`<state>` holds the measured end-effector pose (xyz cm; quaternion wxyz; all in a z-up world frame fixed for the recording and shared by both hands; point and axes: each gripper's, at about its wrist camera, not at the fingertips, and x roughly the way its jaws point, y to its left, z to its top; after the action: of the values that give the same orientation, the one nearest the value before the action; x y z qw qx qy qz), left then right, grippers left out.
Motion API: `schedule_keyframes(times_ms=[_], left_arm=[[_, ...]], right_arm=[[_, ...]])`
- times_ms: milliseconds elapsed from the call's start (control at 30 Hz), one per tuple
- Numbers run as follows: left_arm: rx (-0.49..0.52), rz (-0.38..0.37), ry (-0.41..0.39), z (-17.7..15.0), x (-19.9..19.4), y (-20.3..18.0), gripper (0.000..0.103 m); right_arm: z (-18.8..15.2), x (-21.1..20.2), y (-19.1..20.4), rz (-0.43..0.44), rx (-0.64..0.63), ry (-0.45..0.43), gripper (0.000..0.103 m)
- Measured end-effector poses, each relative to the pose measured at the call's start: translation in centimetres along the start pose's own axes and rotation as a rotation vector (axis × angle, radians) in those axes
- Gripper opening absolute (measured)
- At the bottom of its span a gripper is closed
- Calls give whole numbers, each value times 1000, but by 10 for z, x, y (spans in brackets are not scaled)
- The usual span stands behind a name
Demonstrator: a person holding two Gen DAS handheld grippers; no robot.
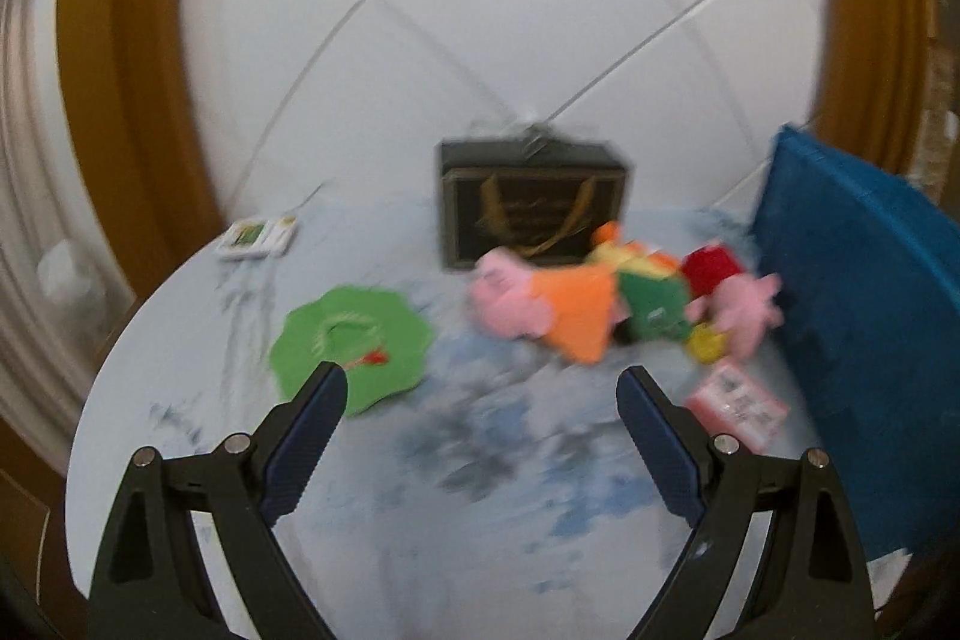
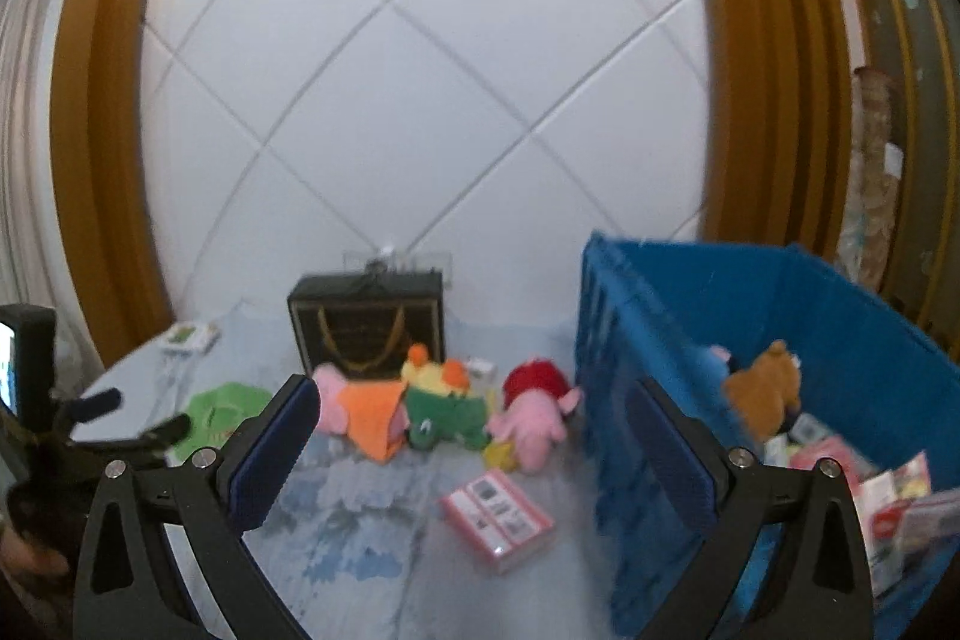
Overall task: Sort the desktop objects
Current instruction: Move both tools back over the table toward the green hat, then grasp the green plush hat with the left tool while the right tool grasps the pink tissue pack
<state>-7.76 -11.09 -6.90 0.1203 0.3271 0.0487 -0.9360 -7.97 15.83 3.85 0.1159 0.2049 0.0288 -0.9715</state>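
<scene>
A: Hovering with both grippers spread wide, nothing held. Left gripper (image 1: pixel 482 391) above bare worktop (image 1: pixel 420 490), right gripper (image 2: pixel 471 409) up near the blue crate (image 2: pixel 840 316).

B: Closest to the right gripper: pink card box (image 2: pixel 497 519), flat on the worktop just ahead, beside the crate wall. Looks stiff and light, maybe slick if wrapped. Best pinched across the short edges, probably.

A: Further out, a row of plush: pink pig in orange (image 2: pixel 360 412), green frog (image 2: pixel 447 409), pig in red (image 2: pixel 534 412). Soft, light, squashy, hard to break. Grab anywhere on the body.

B: Off to the left, green felt mat (image 1: pixel 351 340) just past the left gripper's tip. Thin and floppy, so likely needs an edge pinch.

A: Crate already holding a brown bear (image 2: pixel 765 388) and some packets. Black box (image 2: pixel 366 325) at the back by the wall.
</scene>
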Motion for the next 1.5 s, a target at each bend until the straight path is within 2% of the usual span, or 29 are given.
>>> schedule_keyframes(times_ms=[300,500,767,833,933,1033,1167,1233,1300,1367,1400,1467,1500], left_arm=[[-53,86,196,-40,85,67,92],[-126,154,318,-50,144,104,92],[-115,160,371,-34,230,122,92],[-114,147,373,-27,248,126,92],[-58,173,383,-13,280,127,92],[-31,144,389,-3,306,126,92],[-3,94,456,-9,341,119,92],[6,90,416,-13,344,117,96],[-22,71,434,-14,344,121,96],[-28,62,454,-12,344,122,94],[-23,62,457,-12,343,121,89],[-9,53,452,-11,336,117,73],[0,50,450,-11,335,115,59]], right_arm=[[-55,93,2,-41,-19,233,103],[-92,158,-13,-57,15,397,103],[-139,247,-35,-82,49,617,103],[-146,261,-40,-89,60,647,103],[-149,276,-46,-95,63,679,103],[-151,287,-50,-98,67,697,103],[-157,300,-52,-85,79,722,103],[-160,305,-52,-83,76,737,103],[-162,306,-52,-72,69,739,103],[-161,305,-53,-58,65,740,103],[-161,304,-54,-54,63,741,103],[-159,303,-54,-42,48,736,103],[-159,303,-54,-37,42,737,103]])
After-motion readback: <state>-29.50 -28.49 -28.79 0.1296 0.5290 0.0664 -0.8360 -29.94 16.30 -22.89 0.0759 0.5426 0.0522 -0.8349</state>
